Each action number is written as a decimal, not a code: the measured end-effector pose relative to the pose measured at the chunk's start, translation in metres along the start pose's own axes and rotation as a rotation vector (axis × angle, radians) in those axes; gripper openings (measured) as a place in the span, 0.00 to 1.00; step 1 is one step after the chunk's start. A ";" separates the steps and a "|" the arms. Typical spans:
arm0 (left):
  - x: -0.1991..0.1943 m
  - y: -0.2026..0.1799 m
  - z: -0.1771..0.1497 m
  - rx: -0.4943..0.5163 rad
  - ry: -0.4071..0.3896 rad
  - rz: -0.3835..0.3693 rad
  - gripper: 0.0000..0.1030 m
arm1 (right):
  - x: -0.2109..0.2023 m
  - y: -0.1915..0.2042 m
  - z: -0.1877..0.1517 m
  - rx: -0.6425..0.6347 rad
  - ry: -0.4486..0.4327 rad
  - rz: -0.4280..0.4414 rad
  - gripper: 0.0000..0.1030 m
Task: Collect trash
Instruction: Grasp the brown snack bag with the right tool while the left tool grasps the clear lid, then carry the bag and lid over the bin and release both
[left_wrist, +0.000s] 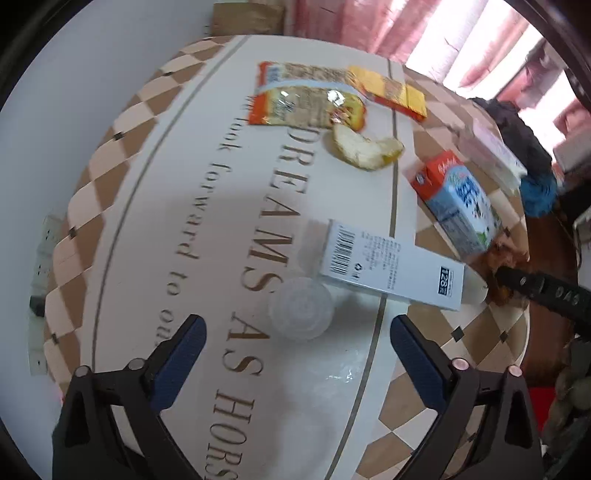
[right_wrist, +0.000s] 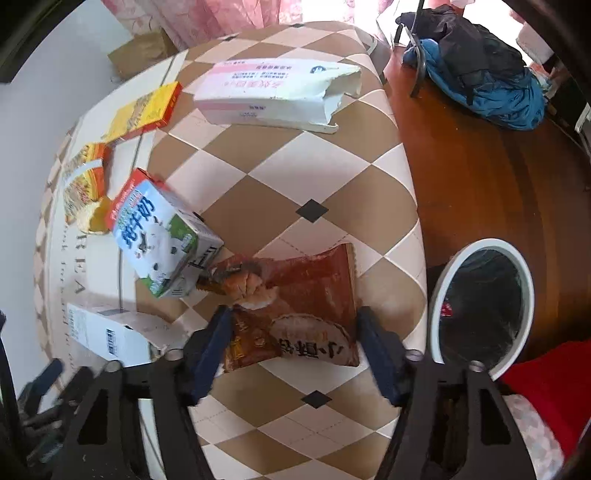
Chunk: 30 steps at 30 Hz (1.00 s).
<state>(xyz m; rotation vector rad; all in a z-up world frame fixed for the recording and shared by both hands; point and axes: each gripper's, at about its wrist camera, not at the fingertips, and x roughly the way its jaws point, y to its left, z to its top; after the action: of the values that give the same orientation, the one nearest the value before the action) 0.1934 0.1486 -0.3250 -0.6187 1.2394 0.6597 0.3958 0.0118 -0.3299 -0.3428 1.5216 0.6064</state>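
Brown snack bag (right_wrist: 295, 314), bin (right_wrist: 480, 306), right view only

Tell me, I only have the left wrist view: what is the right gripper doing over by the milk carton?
Observer: The right gripper is open, its fingers straddling a brown snack bag.
Operator: Is there a bin anywhere?
Observer: Yes, a white-rimmed trash bin lined with a black bag stands on the floor beside the table, right of that gripper.
Operator: Is the bag touching anything else?
Observer: Its crumpled end lies against the milk carton.
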 end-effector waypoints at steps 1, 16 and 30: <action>0.005 -0.002 0.001 0.011 0.005 0.004 0.80 | -0.002 -0.001 -0.001 0.003 -0.007 0.000 0.58; -0.010 0.010 -0.024 0.037 -0.047 0.044 0.35 | -0.044 0.003 -0.034 -0.002 -0.084 0.097 0.16; -0.087 -0.008 -0.033 0.065 -0.180 -0.016 0.35 | -0.124 -0.011 -0.065 0.026 -0.195 0.212 0.14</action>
<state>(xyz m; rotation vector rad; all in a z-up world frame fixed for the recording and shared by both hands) 0.1619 0.1089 -0.2468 -0.5038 1.0825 0.6453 0.3558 -0.0532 -0.2125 -0.0988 1.3859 0.7639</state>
